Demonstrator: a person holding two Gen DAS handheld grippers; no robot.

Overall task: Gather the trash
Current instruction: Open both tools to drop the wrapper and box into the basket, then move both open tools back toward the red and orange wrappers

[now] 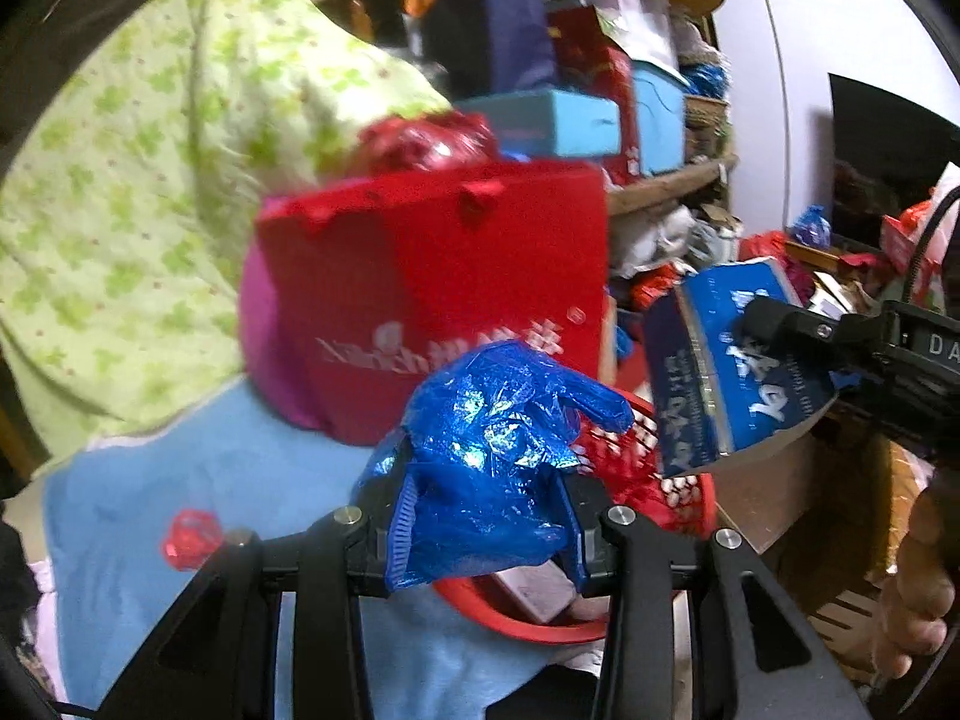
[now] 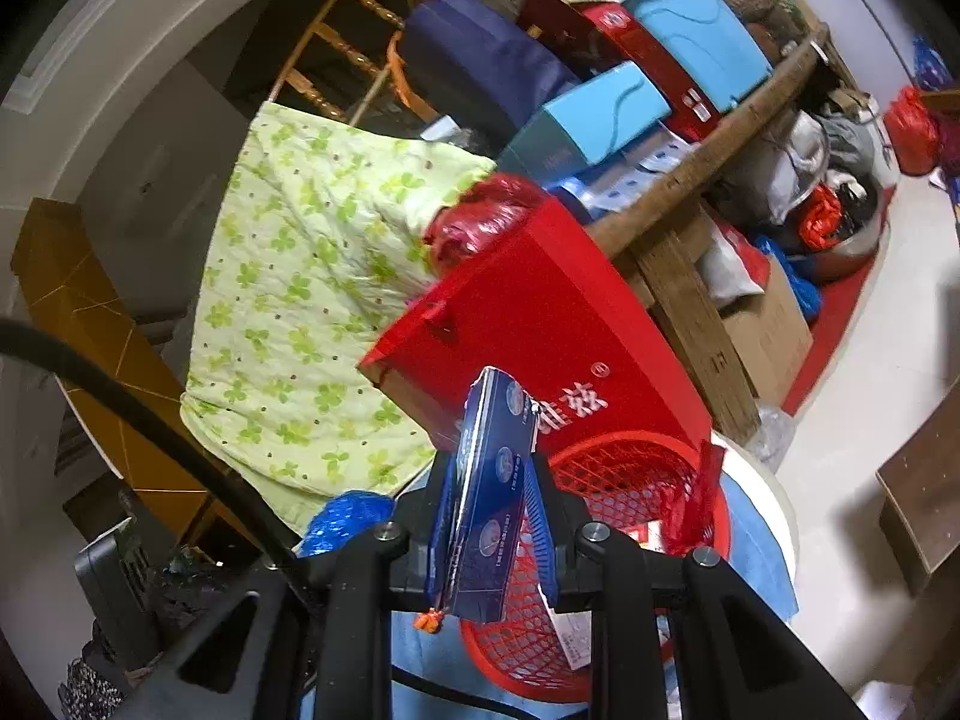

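My left gripper (image 1: 489, 531) is shut on a crumpled blue plastic bag (image 1: 492, 456), held over the near edge of a red mesh basket (image 1: 540, 624). My right gripper (image 2: 489, 534) is shut on a flat blue carton (image 2: 489, 492) and holds it upright above the same red mesh basket (image 2: 624, 474). In the left wrist view the blue carton (image 1: 720, 360) and the right gripper (image 1: 780, 324) show at the right, above the basket. The blue bag (image 2: 345, 519) shows at lower left in the right wrist view.
A red paper bag (image 1: 444, 294) stands right behind the basket on a light blue cloth (image 1: 150, 480). A green-patterned quilt (image 1: 150, 180) lies to the left. A cluttered wooden shelf (image 2: 708, 150) with boxes stands behind. A small red piece (image 1: 189, 540) lies on the cloth.
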